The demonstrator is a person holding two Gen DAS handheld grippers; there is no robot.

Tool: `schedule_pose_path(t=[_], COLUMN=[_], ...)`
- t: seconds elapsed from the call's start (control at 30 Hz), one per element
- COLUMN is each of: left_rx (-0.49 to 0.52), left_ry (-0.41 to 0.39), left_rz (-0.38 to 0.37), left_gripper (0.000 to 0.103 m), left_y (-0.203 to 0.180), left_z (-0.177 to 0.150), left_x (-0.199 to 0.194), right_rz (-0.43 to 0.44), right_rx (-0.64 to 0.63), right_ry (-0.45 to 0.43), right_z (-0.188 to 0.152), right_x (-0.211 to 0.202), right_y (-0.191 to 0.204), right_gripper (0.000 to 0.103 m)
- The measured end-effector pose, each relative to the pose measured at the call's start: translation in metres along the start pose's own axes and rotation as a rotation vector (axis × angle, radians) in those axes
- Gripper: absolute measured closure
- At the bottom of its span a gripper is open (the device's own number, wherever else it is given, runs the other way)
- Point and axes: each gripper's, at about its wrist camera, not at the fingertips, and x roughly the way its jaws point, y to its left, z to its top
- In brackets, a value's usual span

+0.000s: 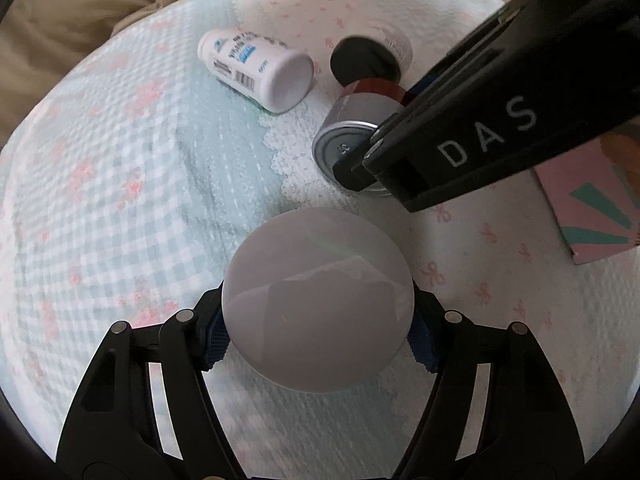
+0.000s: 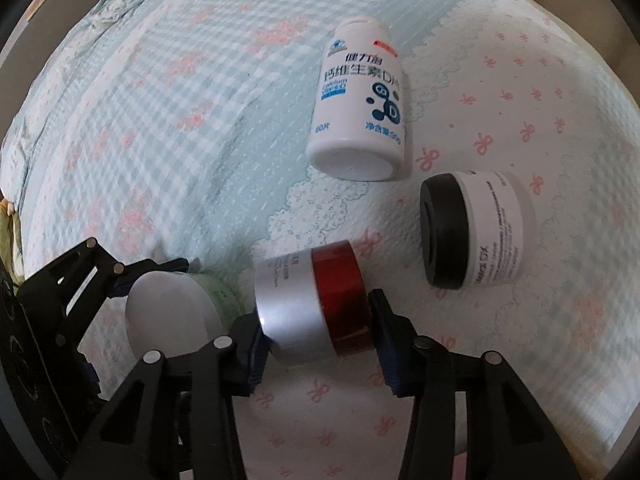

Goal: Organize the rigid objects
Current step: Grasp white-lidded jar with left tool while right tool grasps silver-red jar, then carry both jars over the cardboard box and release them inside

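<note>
My left gripper (image 1: 318, 320) points down at the bed, its blue pads pressed on both sides of a round white-topped jar (image 1: 318, 300). The right wrist view shows that jar (image 2: 172, 320) has a pale green body. My right gripper (image 2: 316, 332) is shut on a silver jar with a red lid (image 2: 312, 308), one pad on each end, the jar lying on its side. The left wrist view shows the silver jar (image 1: 344, 136) under the right gripper's black body. A white pill bottle (image 2: 360, 108) and a black-lidded white jar (image 2: 472, 232) lie loose on the bedspread.
Everything rests on a soft quilted bedspread (image 2: 160, 120) of blue check and white with pink bows. A pink box with teal stripes (image 1: 592, 208) lies at the right. Beige fabric (image 1: 60, 20) borders the far left edge of the bed.
</note>
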Motion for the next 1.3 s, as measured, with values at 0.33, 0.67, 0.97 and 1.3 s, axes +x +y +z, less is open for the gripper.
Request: schedule_pose_path(t=[0.33, 0.67, 0.97, 1.3], left_rx=[-0.07, -0.053, -0.01, -0.058], left_ry=[-0.045, -0.138, -0.23, -0.244], left_rz=[-0.02, -0.017, -0.022, -0.106], left_gripper=[0.035, 0.035, 0.035, 0.035], left_y=[0.006, 0.02, 0.0, -0.088], left_z=[-0.014, -0.013, 0.021, 0.071], left_x=[-0.068, -0.183, -0.257, -0.282], right_rz=[0.008, -0.016, -0.026, -0.1], right_rx=[0.099, 0.225, 0.341, 0.405], right_ry=[-0.066, -0.18, -0.259, -0.327], right_z=[-0.021, -0.061, -0.107, -0.187], right_x=[-0.053, -0.164, -0.238, -0.319], right_y=[0.021, 0.061, 0.056, -0.014], right_gripper=[0.061, 0.061, 0.061, 0.061])
